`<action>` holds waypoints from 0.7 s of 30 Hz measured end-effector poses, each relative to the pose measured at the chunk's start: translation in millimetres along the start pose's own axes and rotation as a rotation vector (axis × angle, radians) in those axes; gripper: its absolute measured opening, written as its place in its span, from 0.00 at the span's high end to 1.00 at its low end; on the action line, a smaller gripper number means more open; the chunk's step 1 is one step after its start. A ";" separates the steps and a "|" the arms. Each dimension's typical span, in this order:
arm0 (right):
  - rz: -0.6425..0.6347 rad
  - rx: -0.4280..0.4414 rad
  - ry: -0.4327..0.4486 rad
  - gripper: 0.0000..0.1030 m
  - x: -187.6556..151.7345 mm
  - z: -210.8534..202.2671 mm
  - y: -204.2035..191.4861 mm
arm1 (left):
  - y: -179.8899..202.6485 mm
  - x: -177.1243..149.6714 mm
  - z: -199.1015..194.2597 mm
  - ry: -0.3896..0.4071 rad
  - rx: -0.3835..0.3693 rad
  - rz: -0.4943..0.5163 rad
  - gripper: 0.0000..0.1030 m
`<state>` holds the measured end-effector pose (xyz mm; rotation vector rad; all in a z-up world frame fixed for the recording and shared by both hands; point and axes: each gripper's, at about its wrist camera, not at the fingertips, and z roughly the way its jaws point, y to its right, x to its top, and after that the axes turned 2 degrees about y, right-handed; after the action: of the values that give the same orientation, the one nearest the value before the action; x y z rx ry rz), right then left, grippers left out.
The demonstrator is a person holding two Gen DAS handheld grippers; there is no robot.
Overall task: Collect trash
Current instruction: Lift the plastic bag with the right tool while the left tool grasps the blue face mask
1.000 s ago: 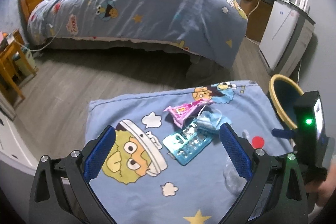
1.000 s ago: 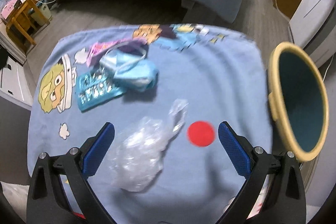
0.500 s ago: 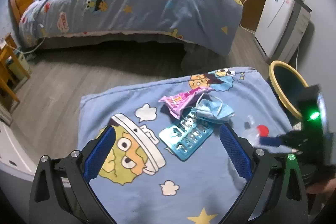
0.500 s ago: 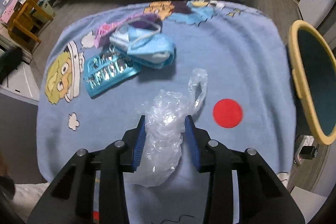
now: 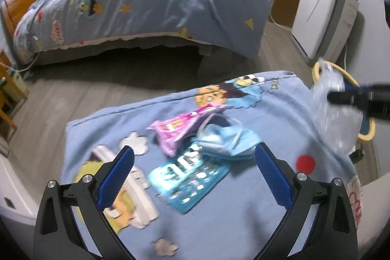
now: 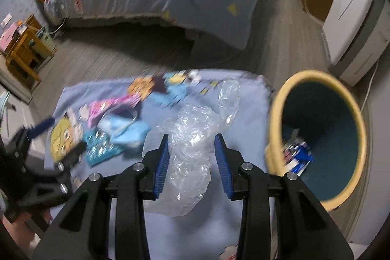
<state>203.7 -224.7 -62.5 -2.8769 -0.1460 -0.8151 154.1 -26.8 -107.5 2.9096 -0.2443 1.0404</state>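
2 grippers in my view: right gripper pinches the clear plastic bag, bin to its right; left gripper spread above blister pack and mask.

Clear crinkly plastic bag, glossy, squeezed between right gripper pads – ribbed blue rubbery-looking pads, matt black plastic arms, shiny metal screws. Bin just right of it: smooth plastic, cream rim, teal inside. Ahead of left gripper, between its spread jaws: teal blister pack, foil-shiny; pale blue soft cloth-like mask; pink glossy wrapper. All on soft matt printed cloth blanket. Floor wood-look.
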 end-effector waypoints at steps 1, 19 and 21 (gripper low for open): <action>0.004 -0.004 0.009 0.65 4.0 -0.2 4.2 | 5.0 0.5 5.0 -0.001 -0.006 0.005 0.05; -0.033 0.015 -0.022 0.65 19.1 30.5 4.6 | 38.2 -1.9 72.3 -0.113 -0.021 0.099 0.08; -0.035 0.016 -0.027 0.65 18.4 32.1 4.2 | 40.2 -2.1 70.3 -0.102 -0.008 0.121 0.14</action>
<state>236.3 -222.5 -80.2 -2.8785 -0.2049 -0.7781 190.0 -72.7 -163.7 2.9765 -0.4329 0.9039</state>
